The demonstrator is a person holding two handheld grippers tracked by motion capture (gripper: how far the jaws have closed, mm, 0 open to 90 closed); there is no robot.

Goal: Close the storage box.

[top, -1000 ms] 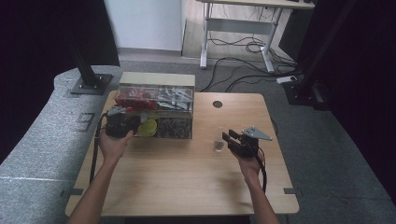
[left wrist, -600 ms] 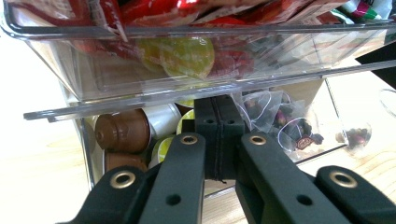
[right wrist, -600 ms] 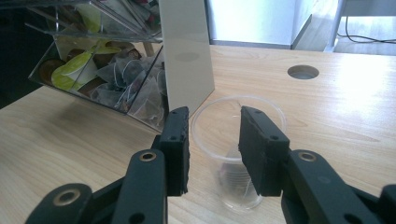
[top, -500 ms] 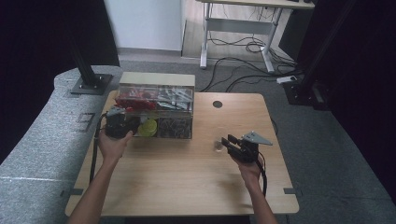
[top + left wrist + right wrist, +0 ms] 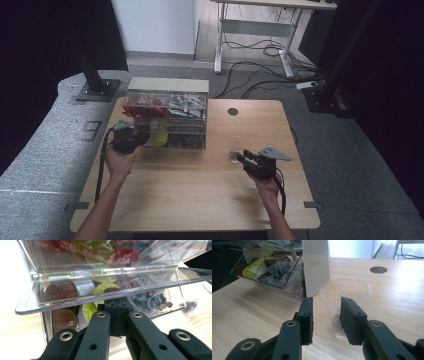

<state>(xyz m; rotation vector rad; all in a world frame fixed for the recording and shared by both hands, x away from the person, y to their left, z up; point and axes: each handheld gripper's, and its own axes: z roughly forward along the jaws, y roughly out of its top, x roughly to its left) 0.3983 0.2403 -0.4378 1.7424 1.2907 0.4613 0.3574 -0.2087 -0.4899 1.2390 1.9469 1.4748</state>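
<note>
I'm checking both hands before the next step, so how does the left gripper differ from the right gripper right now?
The left gripper has its jaws shut together with nothing between them, while the right gripper has its jaws apart around a clear plastic cup. The left gripper sits at the open front of the clear organizer box; the right gripper is out on the bare wooden table, away from the box. Both have black jaws and are hand-held.

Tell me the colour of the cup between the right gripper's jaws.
Clear, see-through plastic cup, colourless; the right gripper view shows it best.
</note>
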